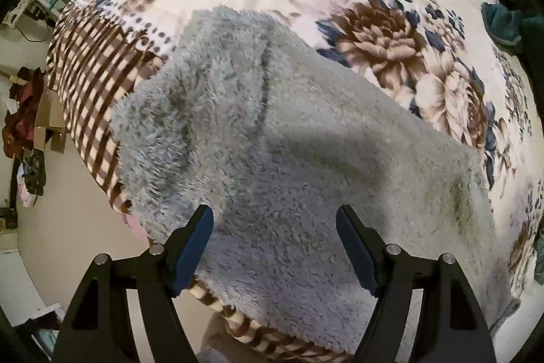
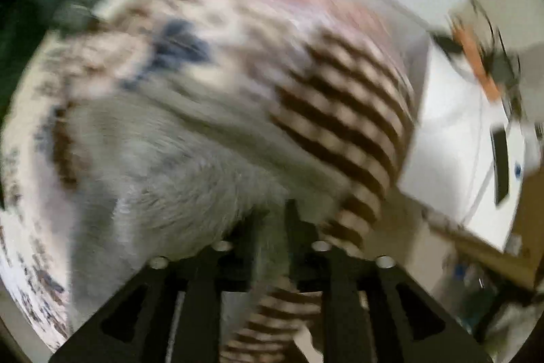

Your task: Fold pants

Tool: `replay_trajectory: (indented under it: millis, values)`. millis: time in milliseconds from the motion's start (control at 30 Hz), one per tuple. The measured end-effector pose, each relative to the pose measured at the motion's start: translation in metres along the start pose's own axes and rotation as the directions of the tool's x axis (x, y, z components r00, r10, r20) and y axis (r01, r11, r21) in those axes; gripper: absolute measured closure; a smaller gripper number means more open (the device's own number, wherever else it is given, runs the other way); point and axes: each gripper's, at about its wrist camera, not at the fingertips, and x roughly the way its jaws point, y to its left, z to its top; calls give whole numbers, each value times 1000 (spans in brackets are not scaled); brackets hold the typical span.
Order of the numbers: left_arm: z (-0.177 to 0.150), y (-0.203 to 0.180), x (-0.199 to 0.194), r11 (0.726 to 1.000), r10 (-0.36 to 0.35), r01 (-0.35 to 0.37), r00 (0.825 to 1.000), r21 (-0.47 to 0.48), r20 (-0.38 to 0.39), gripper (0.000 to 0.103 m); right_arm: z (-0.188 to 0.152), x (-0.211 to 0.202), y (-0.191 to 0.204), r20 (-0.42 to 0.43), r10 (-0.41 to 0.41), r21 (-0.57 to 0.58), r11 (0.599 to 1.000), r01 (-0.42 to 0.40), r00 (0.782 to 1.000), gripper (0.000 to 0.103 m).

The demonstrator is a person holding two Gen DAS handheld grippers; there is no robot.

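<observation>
My left claw stands spread wide with nothing pinched in it. Its two dark blue pads hang apart above the grey fleecy pants, and I see no contact between pad and fleece. The pants lie straight under the claw and run away from it, up and to the left of the tips, in a broad fuzzy band with a dark seam line down the middle. They rest on a blanket printed with brown and blue flowers. Left of the claw the blanket's brown-and-cream checked border drops over the edge of the bed, and the fleece overhangs that edge a little, just below the left pad. Further out on the left is pale floor with a heap of dark red cloth. Far to the right of the claw lies some teal fabric.

My right claw is heavily smeared by motion. Its fingers sit fairly close together, and grey fleece seems to run down between them, but I cannot tell whether the pads are actually pressing on it. The pants spread from the tips out to the left. Just right of the tips is the same checked border, with the flowered blanket beyond the pants. Well off to the right stands a white box-like piece of furniture.
</observation>
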Motion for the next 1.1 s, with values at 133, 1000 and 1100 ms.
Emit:
replay_trajectory:
  millis: [133,1000,1100]
  values:
    - [-3,-2,-3,1000,-10,10,1000,22,-3,30,-29,-10,-5,50,129,16,991,-130,990,40]
    - [48,146,14,960,-104,128,989,-247,110,101,-199,16,105,-98,330,-195,919,-343,939,97]
    - [49,140,15,970,-103,117,992,-214,76,100,-198,42,97,-139,218,-172,955,-241,966,96]
